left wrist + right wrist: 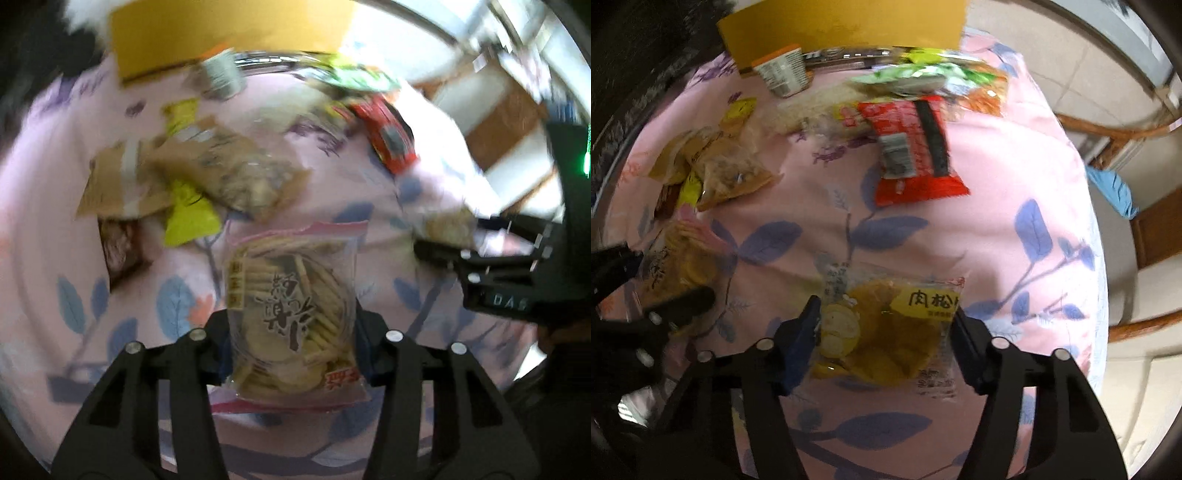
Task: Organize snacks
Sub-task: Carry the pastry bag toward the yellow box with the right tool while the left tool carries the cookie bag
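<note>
left tongs point(291, 328), right tongs point(886, 317): matte black angular fingers, silver round screws, blue pads

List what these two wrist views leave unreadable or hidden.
- Left wrist view: the brown and yellow packets are motion-blurred, so no labels can be read.
- Left wrist view: the cracker packet's lower sides sit behind the left claw.
- Right wrist view: the meat-floss bun packet's label is cut off behind the right claw finger.
- Right wrist view: the yellow box runs off the top edge.
</note>
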